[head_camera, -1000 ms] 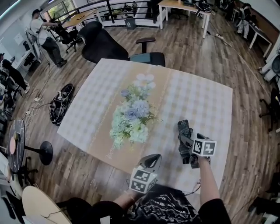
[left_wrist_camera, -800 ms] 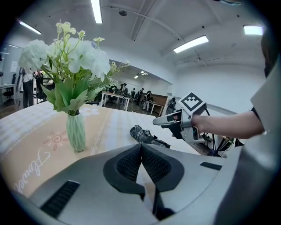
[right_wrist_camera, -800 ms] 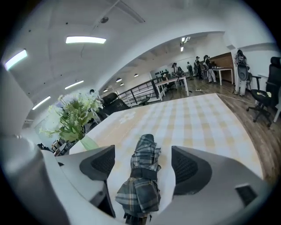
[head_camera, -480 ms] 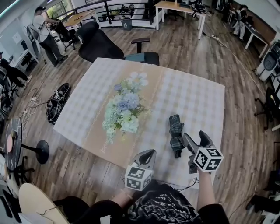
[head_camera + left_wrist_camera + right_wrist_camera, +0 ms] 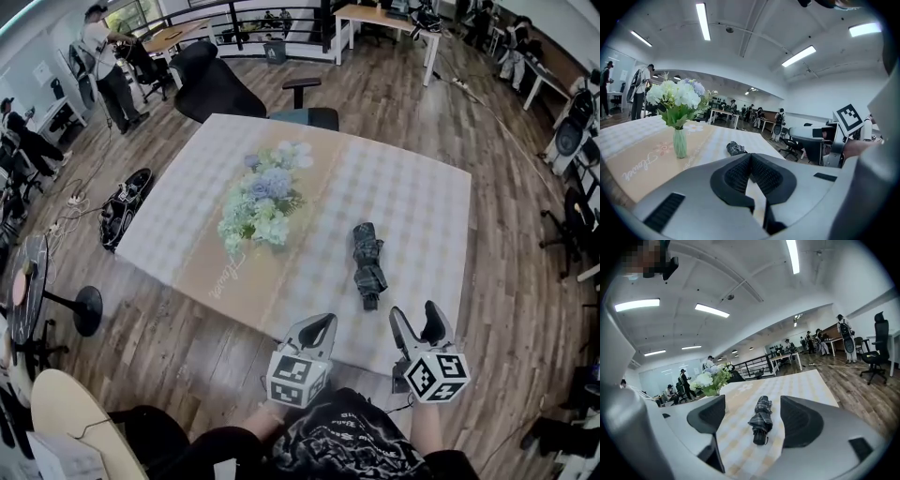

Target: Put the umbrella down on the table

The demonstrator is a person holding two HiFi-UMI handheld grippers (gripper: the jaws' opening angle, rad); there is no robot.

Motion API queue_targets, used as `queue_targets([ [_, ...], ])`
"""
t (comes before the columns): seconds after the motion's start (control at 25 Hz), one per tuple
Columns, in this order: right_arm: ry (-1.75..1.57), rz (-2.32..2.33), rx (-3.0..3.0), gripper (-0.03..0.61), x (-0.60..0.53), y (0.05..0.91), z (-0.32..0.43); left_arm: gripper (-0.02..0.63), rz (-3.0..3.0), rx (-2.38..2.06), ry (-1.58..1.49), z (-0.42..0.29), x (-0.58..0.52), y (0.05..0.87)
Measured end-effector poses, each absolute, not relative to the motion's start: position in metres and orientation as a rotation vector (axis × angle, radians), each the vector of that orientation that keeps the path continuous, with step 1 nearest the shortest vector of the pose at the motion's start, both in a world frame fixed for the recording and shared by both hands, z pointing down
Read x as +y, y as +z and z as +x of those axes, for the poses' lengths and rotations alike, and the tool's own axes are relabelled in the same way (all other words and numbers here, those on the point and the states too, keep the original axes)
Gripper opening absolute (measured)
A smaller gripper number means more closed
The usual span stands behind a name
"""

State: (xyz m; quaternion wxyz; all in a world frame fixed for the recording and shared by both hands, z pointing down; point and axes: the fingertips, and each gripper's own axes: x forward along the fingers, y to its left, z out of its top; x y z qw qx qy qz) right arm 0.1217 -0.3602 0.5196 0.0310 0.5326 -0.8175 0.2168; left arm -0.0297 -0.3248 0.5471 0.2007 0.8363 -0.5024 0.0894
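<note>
The folded umbrella (image 5: 367, 264) lies flat on the table (image 5: 412, 202), right of centre in the head view; the right gripper (image 5: 414, 317), lower right, stands wide apart, its jaws just closing slightly, gripping nothing; the left gripper (image 5: 321, 326), lower centre, is closed and empty.

Ahead of the right gripper (image 5: 414, 314) — matt grey plastic — the umbrella (image 5: 367, 264) is creased plaid cloth on a matt checked tablecloth (image 5: 412, 197); wooden floor (image 5: 394, 94) beyond, faintly glossy.
</note>
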Motion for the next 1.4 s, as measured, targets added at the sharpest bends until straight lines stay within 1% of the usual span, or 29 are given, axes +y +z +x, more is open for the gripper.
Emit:
queue_targets([
  [0.36,0.503,1.618,-2.552,0.357,-0.265,0.526,0.139,0.019,2.373,-1.437,0.262,-0.012,-0.24,0.548],
  [0.64,0.629,1.625,-2.507,0.342,-0.198,0.561,0.142,0.02,2.344,-1.432,0.261,-0.001,-0.193,0.558],
  [0.8,0.603,1.6,-2.498,0.336,-0.183,0.562,0.148,0.018,2.314,-1.464,0.254,-0.001,-0.177,0.56],
  [0.92,0.57,1.607,-2.46,0.289,-0.18,0.561,0.162,0.018,2.297,-1.483,0.249,0.002,-0.167,0.561],
  [1.04,0.531,1.632,-2.451,0.283,-0.177,0.554,0.174,0.019,2.303,-1.501,0.242,0.005,-0.158,0.555],
  [1.08,0.52,1.638,-2.453,0.271,-0.175,0.552,0.177,0.018,2.305,-1.508,0.239,0.006,-0.155,0.553],
  [1.2,0.496,1.658,-2.459,0.176,-0.168,0.546,0.187,0.018,2.308,-1.518,0.228,0.012,-0.147,0.552],
  [1.4,0.459,1.688,-2.485,0.089,-0.163,0.537,0.193,0.018,2.325,-1.518,0.228,0.021,-0.14,0.549],
])
